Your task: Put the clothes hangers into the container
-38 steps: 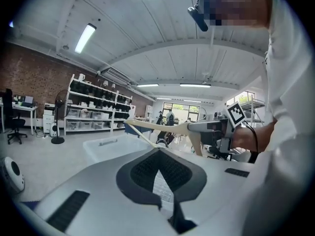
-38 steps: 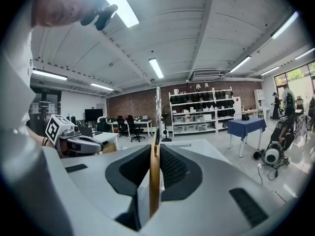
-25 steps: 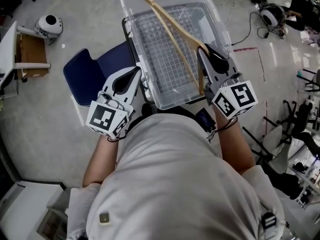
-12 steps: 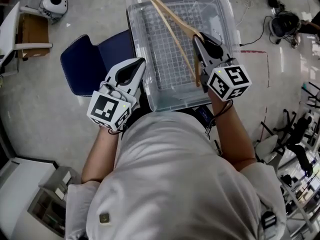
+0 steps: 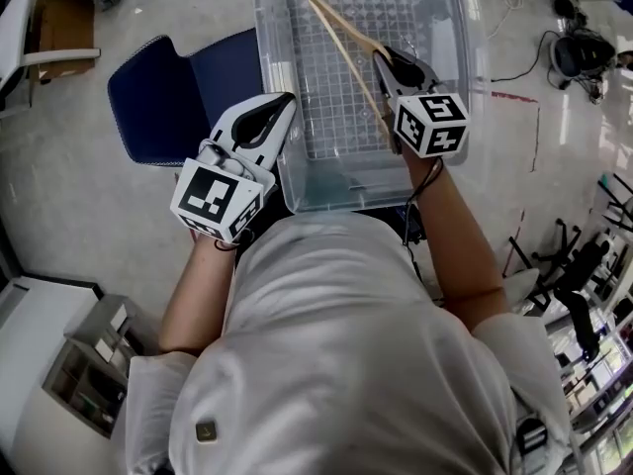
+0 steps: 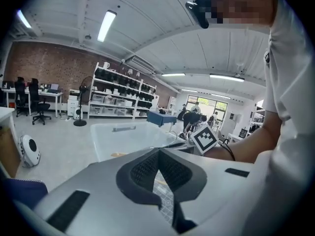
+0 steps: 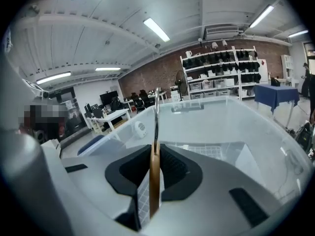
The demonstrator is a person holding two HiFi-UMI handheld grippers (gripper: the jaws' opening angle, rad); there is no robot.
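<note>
The grey floor (image 5: 69, 206) fills most of the head view, and the person's white-shirted torso (image 5: 336, 364) takes up the lower half. Straight ahead of the person stands 1 clear plastic container (image 5: 326, 188) with no lid on it and a white grid mat (image 5: 336, 97) on its bottom. A dark blue seat (image 5: 163, 97) lies on the floor just left of the container.

The left tool (image 5: 286, 104) hangs outside the container's near left wall. In the left gripper view its 2 dark pads (image 6: 142, 168) meet at the tips, with nothing between them.

The right tool (image 5: 380, 57) reaches over the near right part of the container, its jaws pinching a wooden hanger (image 5: 341, 38) seen edge-on between the pads in the right gripper view. The hanger is within the container's outline, above the grid mat. Its long arm slants from the jaws toward the far left corner. I cannot tell whether it touches the bottom.
</note>
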